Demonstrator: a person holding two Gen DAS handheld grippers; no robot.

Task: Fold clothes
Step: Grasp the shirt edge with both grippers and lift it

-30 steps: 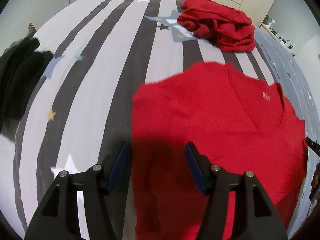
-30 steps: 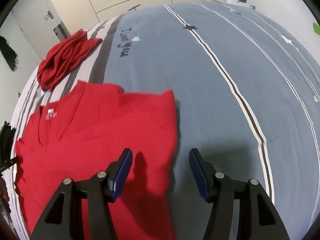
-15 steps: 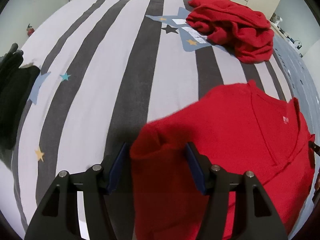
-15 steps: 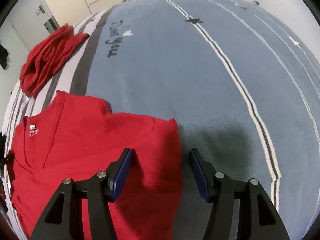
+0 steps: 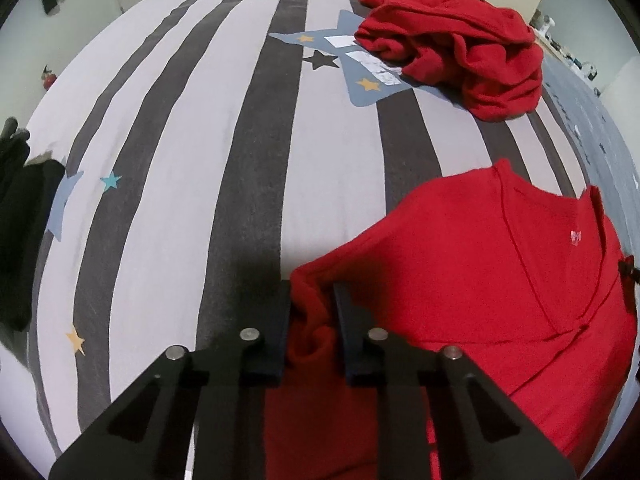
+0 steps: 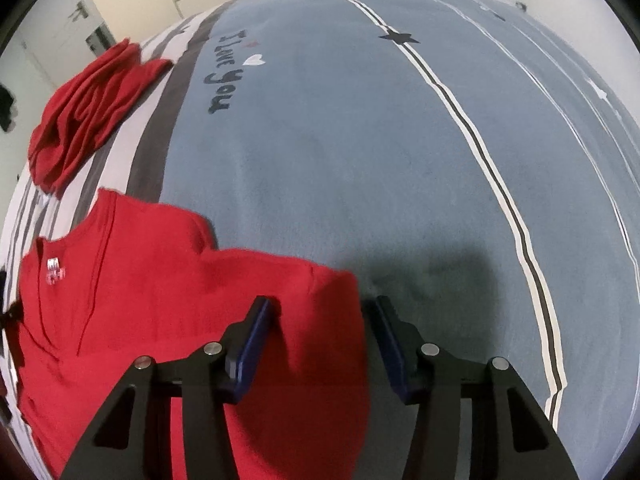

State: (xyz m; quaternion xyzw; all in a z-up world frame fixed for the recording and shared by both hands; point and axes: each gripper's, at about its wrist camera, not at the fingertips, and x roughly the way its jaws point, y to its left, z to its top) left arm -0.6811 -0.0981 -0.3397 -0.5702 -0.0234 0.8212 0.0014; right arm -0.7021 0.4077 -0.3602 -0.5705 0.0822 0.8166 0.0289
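Fabric of the red sweater (image 5: pixel 480 280) sat bunched between the left tool (image 5: pixel 311 300), whose jaws had just been closing and now pinched its corner. The right tool (image 6: pixel 320 320) had been narrowing too, but its pads straddled the opposite corner without yet pressing. The garment lay flat on the bed (image 5: pixel 240 140); it looked soft, light and limp, best held at the corners. Farther off, the left view alone showed dark clothing (image 5: pixel 24 240); only the right showed the blue lettering (image 6: pixel 228 72). A crumpled red garment (image 5: pixel 460 40) lay beyond.

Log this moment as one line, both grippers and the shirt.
left gripper: just closed, pinching flat red V-neck shirt corner | right gripper: closing, pads astride opposite corner, not pressing | step: grasp
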